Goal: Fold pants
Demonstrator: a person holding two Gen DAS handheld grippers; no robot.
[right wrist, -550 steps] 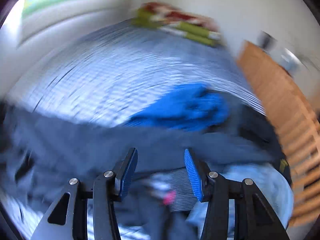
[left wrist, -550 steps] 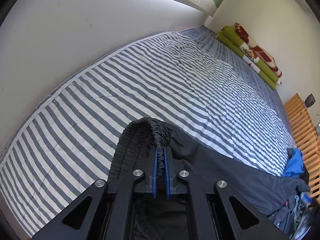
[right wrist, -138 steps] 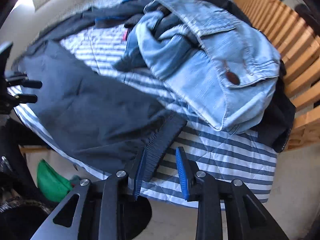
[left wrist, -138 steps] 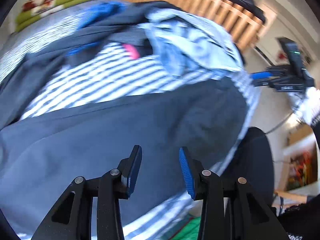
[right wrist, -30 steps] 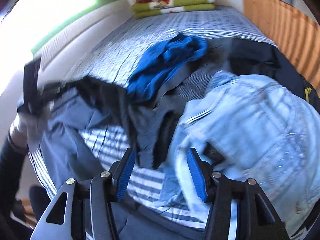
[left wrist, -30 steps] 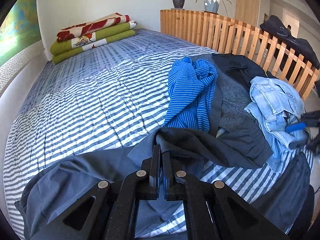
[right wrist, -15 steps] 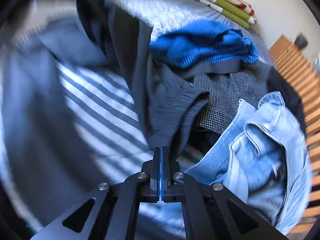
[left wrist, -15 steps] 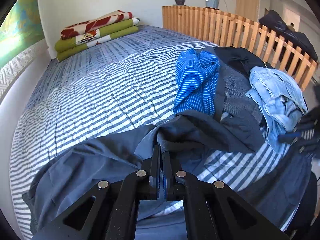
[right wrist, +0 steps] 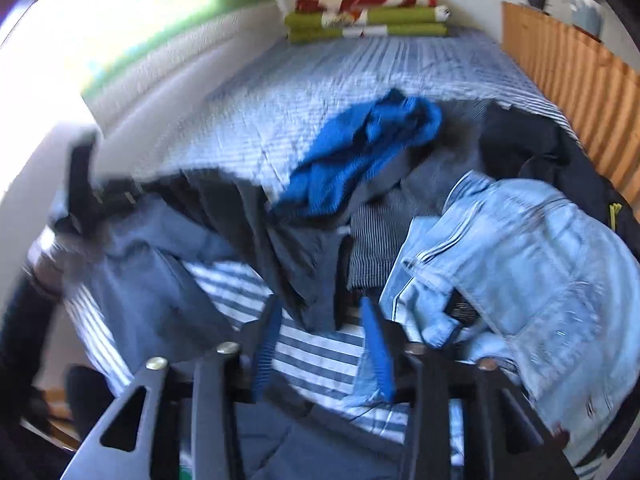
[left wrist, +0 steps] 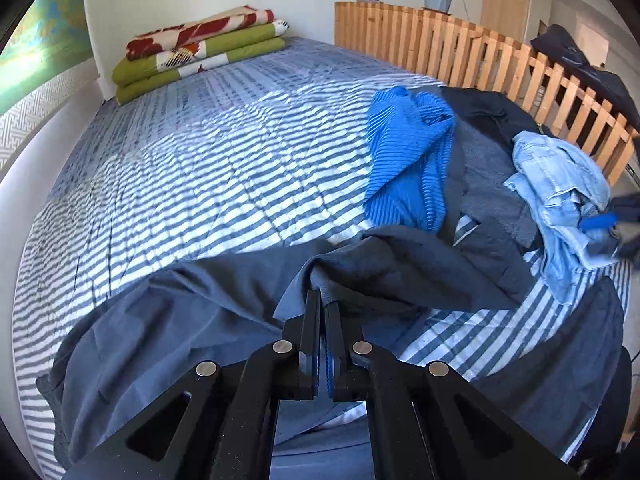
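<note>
**Limp pants, one edge pinched**

Striped bedding [left wrist: 208, 168] covers a wide bed with a slatted wooden rail [left wrist: 500, 64] along one side and folded blankets [left wrist: 200, 56] at the far end. The pants [left wrist: 192, 304], dark grey-blue, sprawl across the near edge of the bed, one part draped toward a heap of other clothes: a blue top [left wrist: 408, 160] and jeans [left wrist: 560, 192].

The left gripper [left wrist: 323, 320] is clamped tight on a raised fold of the pants. The right gripper [right wrist: 322, 336] has its jaws opening, with a hanging flap of dark cloth just ahead of them and nothing pressed between the pads.

The cloth looks thin, light and entirely limp, so it should sag and crease wherever unsupported. A hem or the waistband would probably give the surest hold, with both grips well apart to keep it taut.
</note>
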